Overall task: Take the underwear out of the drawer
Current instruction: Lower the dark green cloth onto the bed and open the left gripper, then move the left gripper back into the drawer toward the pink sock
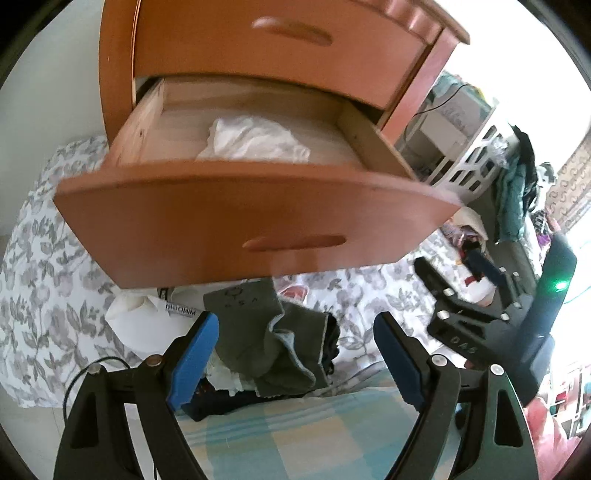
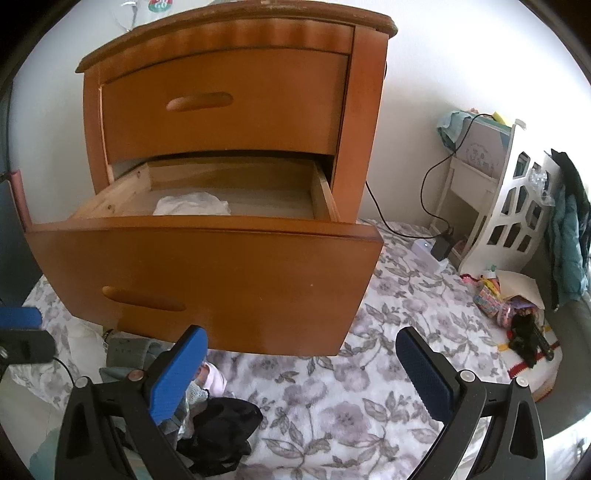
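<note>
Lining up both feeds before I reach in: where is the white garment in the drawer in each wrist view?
Left wrist: white garment upper centre, on the floor of the open lower drawer.
Right wrist: white garment left of centre, just behind the drawer front.
Shared landmark: the closed upper drawer's handle slot.

lower drawer pulled out of nightstand, underwear inside, left of centre. clothes pile on floor below drawer front, prob. partly under it. white shelf unit to nightstand's right, w/ cable between.
</note>
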Available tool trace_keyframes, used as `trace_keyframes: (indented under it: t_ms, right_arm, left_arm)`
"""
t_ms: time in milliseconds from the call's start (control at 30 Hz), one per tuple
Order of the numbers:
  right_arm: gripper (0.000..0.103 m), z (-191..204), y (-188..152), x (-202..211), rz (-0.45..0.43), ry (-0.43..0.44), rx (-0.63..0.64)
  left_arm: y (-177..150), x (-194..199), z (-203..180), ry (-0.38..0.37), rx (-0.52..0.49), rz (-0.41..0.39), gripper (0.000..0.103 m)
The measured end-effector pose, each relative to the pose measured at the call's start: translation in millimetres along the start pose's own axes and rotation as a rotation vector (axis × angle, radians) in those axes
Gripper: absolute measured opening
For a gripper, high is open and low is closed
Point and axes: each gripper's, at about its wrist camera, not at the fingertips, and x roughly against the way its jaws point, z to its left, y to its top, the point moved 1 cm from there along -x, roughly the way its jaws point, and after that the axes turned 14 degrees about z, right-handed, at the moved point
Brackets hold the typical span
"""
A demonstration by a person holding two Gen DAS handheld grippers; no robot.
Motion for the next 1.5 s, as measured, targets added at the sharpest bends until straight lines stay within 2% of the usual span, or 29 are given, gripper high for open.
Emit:
trace_keyframes:
  t_ms: [100,200,367,500,867,933,1100,1167,1333,1500]
  right_arm:
    - [0.103,0,0,0,0.001,0.000,0.000]
    - [0.103,1,0,1,0.004,0.000,0.000]
    - [0.103,1,1,-1,0.013,-0.005,-0.004]
    - [0.103,1,1,-2,0.016,-0.009,-0.003]
    - [0.103,0,1,-3,0.023,-0.010,-0.005]
    - [0.103,0,1,-3,0.027,-0.008,-0.009]
    - [0.103,-2,1,-5,0.032,-0.004,-0.012]
    - [0.103,-2,2,-7,0.036,-0.002,-0.014]
    - [0.103,-4,2,-9,0.045,0.002,-0.019]
    - [0.103,-5,2,-11,0.055,0.006,-0.023]
  left_arm:
    - [2,16,-4,-0.015,-0.022,-0.043,0.087]
    - [7,35,-5,-0.011,-0.039,-0.103,0.094]
    - [15,57,4,-0.011,-0.003,-0.196,0.100]
    - [19,59,13,0.016,0.032,-0.251,0.101]
    - [41,78,17,0.001,0.037,-0.373,0.101]
    - [47,81,16,0.002,0.028,-0.380,0.101]
    - [66,81,21,-0.081,0.049,-0.337,0.101]
    - [72,82,21,-0.090,0.048,-0.330,0.101]
    - [90,90,15,0.017,0.019,-0.385,0.101]
    - [113,89,15,0.057,0.019,-0.359,0.101]
